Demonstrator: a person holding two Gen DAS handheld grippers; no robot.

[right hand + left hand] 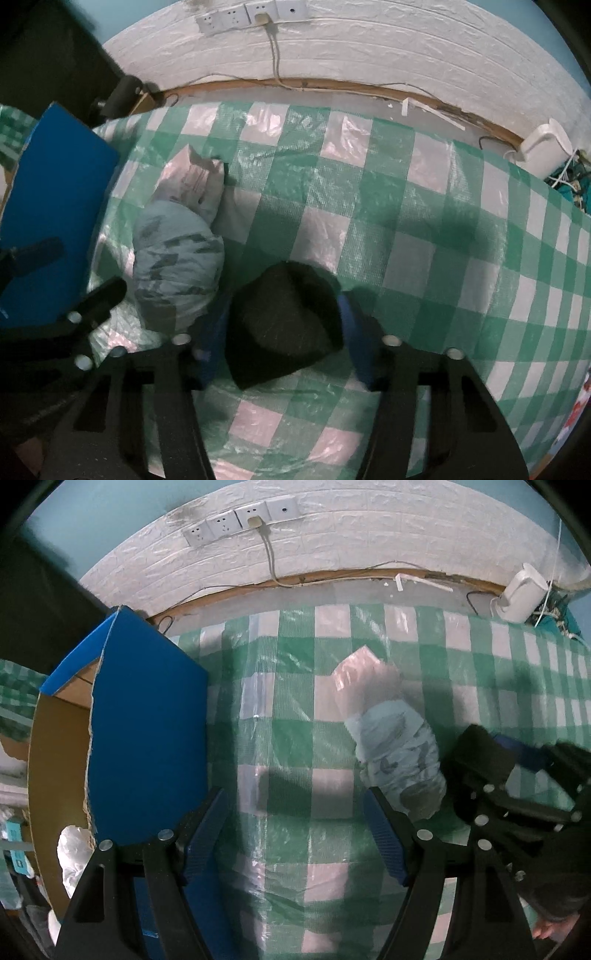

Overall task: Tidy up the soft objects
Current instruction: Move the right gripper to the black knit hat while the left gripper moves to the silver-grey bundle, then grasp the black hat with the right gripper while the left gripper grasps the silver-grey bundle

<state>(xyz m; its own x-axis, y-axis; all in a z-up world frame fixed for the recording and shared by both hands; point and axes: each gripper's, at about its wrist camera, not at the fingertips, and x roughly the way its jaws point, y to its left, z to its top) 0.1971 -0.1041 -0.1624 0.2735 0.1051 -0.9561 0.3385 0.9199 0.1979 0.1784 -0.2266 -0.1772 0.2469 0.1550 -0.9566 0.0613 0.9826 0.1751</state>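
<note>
A dark soft bundle [284,321] sits between the blue pads of my right gripper [284,343], which is closed on it just above the green-checked cloth. A pale blue patterned bundle in clear plastic [177,266] lies to its left, with a whitish bagged item [195,181] behind it. In the left wrist view the blue bundle [399,760] lies just past my right fingertip, and the pinkish bag [365,683] is beyond it. My left gripper [295,834] is open and empty over the cloth. The right gripper [517,775] shows at the right edge there.
A blue cardboard box [147,731] with an open top stands at the left; it also shows in the right wrist view [55,192]. A white device [521,594] and cables sit at the back right. A wall with sockets [240,520] runs behind the table.
</note>
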